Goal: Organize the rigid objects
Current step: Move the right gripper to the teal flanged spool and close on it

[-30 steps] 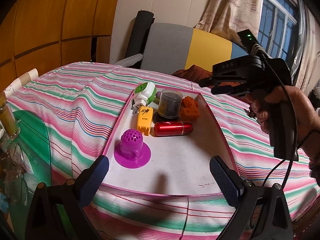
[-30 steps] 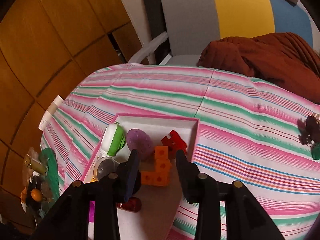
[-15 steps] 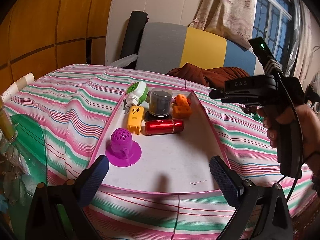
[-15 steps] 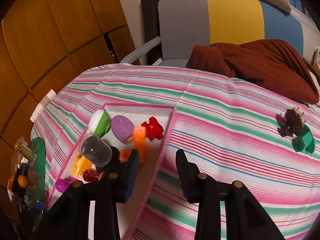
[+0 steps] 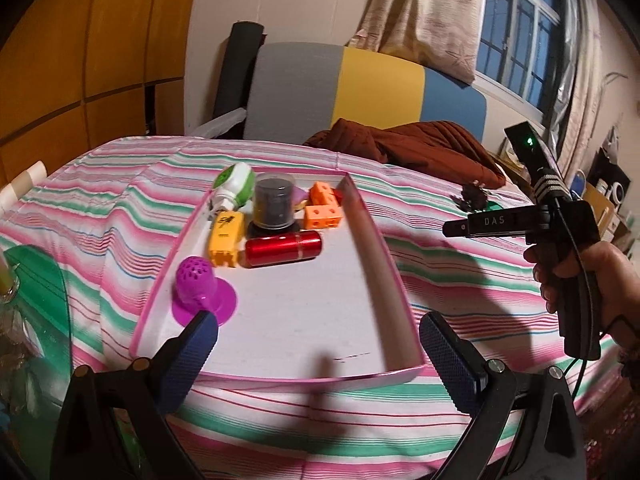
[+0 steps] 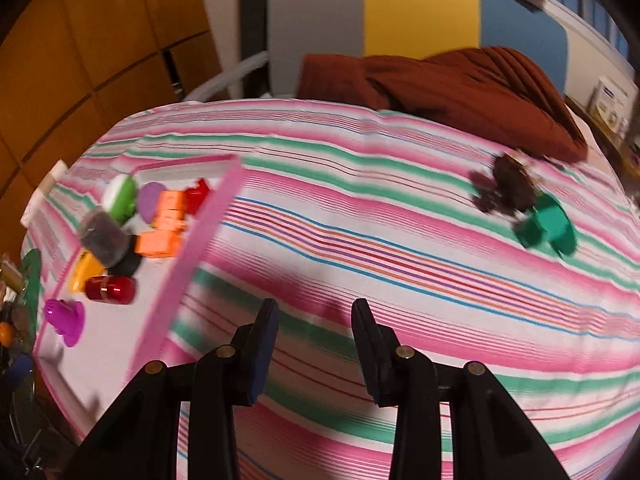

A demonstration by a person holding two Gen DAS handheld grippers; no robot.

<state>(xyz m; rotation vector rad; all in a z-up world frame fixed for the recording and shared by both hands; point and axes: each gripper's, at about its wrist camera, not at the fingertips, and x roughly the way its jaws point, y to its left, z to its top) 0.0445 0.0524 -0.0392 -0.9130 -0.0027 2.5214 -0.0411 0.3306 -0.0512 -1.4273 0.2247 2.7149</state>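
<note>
A pink-rimmed white tray (image 5: 394, 276) (image 6: 188, 252) lies on the striped cloth. It holds an orange block piece (image 5: 322, 210) (image 6: 162, 236), a red cylinder (image 5: 284, 248) (image 6: 110, 289), a dark jar (image 5: 274, 202), a yellow item (image 5: 226, 238), a green-white device (image 5: 236, 184) and a purple strainer (image 5: 198, 290) (image 6: 64, 318). My left gripper (image 5: 318, 354) is open and empty at the tray's near edge. My right gripper (image 6: 314, 354) is open and empty over bare cloth right of the tray; its body (image 5: 520, 222) shows in the left wrist view. A green piece (image 6: 548, 230) and a dark brown object (image 6: 506, 190) lie far right.
A brown blanket (image 6: 460, 84) (image 5: 408, 146) lies at the table's far edge before a grey, yellow and blue chair back (image 5: 360, 88). A green mat with glassware (image 5: 32, 292) sits off the table's left. Wooden panels stand at back left.
My right gripper has left the orange blocks in the tray and swung right, off the tray and over the cloth. My left gripper stays open at the tray's near edge.
</note>
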